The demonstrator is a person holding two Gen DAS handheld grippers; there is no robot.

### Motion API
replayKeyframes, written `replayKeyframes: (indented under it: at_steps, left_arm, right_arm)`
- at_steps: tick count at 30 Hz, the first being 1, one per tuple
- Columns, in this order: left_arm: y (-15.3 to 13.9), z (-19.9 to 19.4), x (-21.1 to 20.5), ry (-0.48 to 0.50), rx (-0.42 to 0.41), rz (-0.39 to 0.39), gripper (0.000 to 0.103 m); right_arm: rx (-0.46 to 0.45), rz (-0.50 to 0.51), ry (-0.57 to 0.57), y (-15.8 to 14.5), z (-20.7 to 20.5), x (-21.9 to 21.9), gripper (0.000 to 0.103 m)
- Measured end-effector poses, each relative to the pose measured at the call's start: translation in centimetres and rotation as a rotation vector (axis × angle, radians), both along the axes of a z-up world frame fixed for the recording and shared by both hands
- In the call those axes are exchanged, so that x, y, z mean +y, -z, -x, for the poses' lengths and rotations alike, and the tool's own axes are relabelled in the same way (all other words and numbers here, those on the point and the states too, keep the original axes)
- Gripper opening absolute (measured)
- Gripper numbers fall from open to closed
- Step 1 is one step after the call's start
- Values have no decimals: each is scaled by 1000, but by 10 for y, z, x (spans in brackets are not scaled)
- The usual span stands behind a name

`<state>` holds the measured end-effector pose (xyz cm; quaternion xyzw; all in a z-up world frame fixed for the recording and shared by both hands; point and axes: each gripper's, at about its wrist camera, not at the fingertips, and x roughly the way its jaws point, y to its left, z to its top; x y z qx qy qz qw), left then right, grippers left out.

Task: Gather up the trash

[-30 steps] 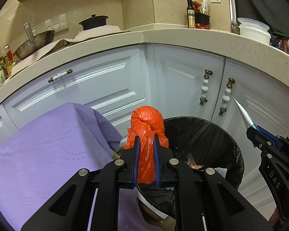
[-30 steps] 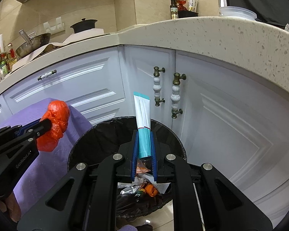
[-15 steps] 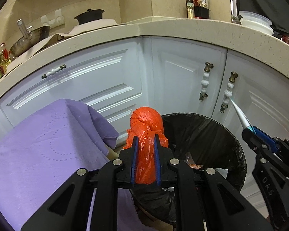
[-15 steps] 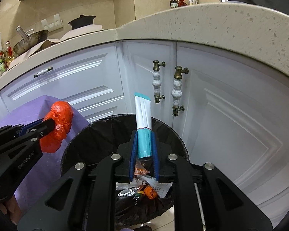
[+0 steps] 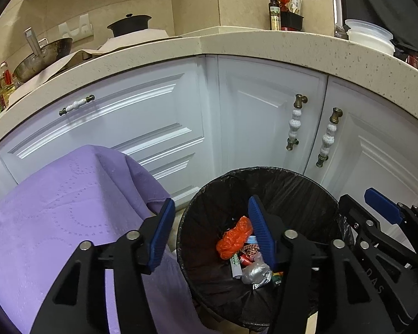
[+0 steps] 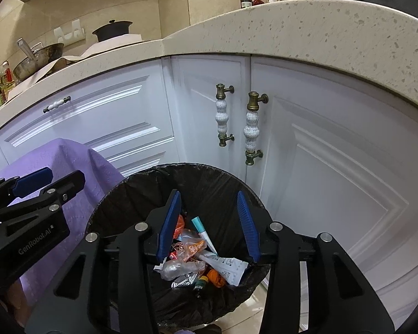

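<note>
Here we note both grippers over the lined waste bin, each with jaws opening and nothing between the pads. The left gripper stands about half spread; the orange plastic bag lies crumpled below and just ahead of its right finger, on the heap inside the bin. The right gripper is parted more narrowly; the teal-and-white tube lies tilted on the trash below and between its fingers.

Risks, as we judge them: the left gripper straddles the bin rim, its left finger outside over the purple quilted cloth, so a careless pull back could snag the thin black liner or drag the cloth. The bin looks light; a knock from either gripper could tip it towards the white cabinet doors.

Materials: the liner is glossy, wrinkled film; the pads are ribbed blue rubber; the trash is mostly crinkled wrappers, clear film and printed paper. The cabinet handles are crackled ceramic on brass posts.
</note>
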<state>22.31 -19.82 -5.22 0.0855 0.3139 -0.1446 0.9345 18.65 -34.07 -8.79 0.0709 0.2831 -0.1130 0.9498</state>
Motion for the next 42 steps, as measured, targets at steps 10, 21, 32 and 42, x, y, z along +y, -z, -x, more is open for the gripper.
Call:
replayKeyframes:
  at_steps: [10, 21, 32, 42]
  left_arm:
    - [-15, 15, 13, -18, -47, 21, 72]
    - [-35, 52, 42, -35, -112, 40, 76]
    - [-50, 95, 73, -55, -145, 74, 79]
    - [-59, 126, 94, -73, -171, 90, 80]
  right_arm:
    - [-19, 8, 7, -13, 12, 9, 61]
    - [-69, 9, -10, -39, 49, 34, 73]
    - [-115, 37, -26, -65, 96, 58, 80]
    - [-147, 65, -43, -82, 125, 75, 84]
